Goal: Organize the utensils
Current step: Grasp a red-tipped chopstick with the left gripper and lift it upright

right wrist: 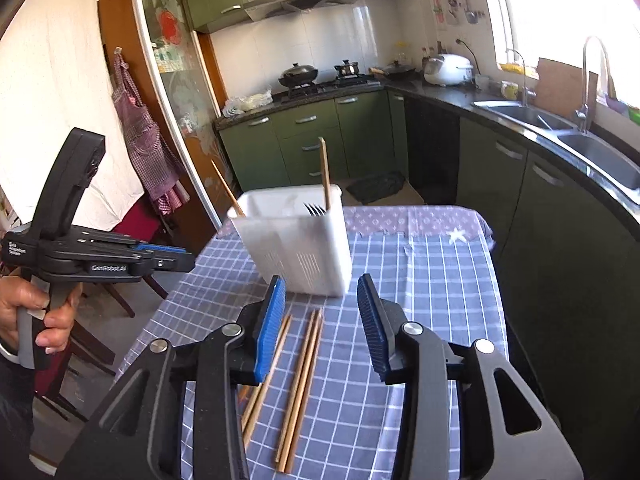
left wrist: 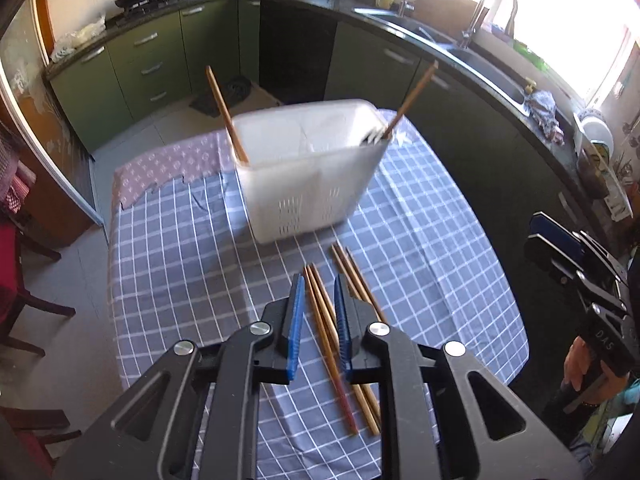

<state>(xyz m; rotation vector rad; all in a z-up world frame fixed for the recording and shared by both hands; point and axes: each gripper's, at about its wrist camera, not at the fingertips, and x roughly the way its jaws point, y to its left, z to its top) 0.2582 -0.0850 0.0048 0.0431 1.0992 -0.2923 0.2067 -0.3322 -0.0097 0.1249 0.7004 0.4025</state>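
A white utensil caddy (left wrist: 304, 184) (right wrist: 304, 248) stands on the blue checked tablecloth (left wrist: 180, 260). Two wooden chopsticks lean out of it, one at each end (left wrist: 224, 112) (left wrist: 412, 96), and a fork (right wrist: 316, 209) rests inside. Several loose chopsticks (left wrist: 356, 280) (right wrist: 304, 368) lie on the cloth in front of the caddy. My left gripper (left wrist: 319, 280) hovers over them, jaws a little apart, a pair of chopsticks showing in the gap, not pinched. My right gripper (right wrist: 321, 280) is open wider above the same sticks, with nothing held.
Dark wooden chairs (left wrist: 24, 280) stand left of the table. Green cabinets, a sink (right wrist: 592, 148) and a stove (right wrist: 320, 80) line the far walls. A lilac cloth (left wrist: 168, 160) covers the table's far end. A hand (right wrist: 44, 312) holds the left gripper.
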